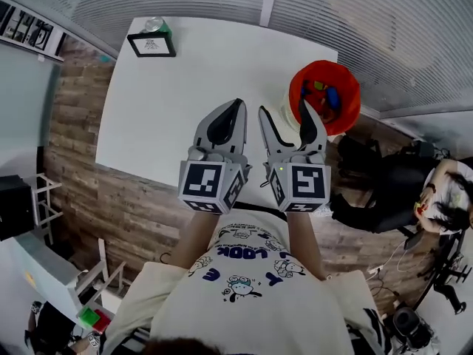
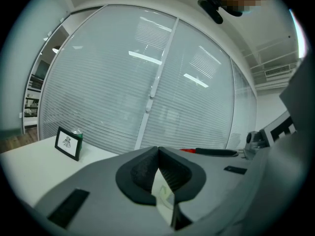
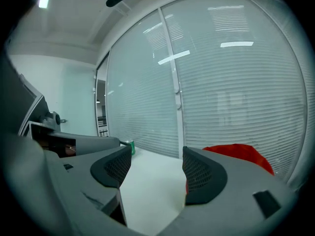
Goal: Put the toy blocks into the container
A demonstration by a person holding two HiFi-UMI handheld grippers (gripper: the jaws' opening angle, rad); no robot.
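While both grippers hang side by side over the near part of the white bench (image 1: 166,113), neither one has anything in it. The left gripper (image 1: 237,104) has its jaws pressed together at the tips, and its own view shows just a sliver of bench surface behind the pads. The right gripper (image 1: 284,109) sits just beside it with its jaws spread apart, only bare bench top between them. It's the one closer to the container (image 1: 353,102), a red bucket-looking thing at the right edge of the bench. From the head view the right-hand jaw tip overlaps the container's rim, but I can't tell if it's actually touching.

The toy blocks (image 1: 326,95) are all down inside the container; I can make out blue, green and red pieces in there.

Way over at the far left corner of the bench there's a small black picture frame (image 1: 151,44) standing up, with a green can (image 1: 154,25) right behind it.
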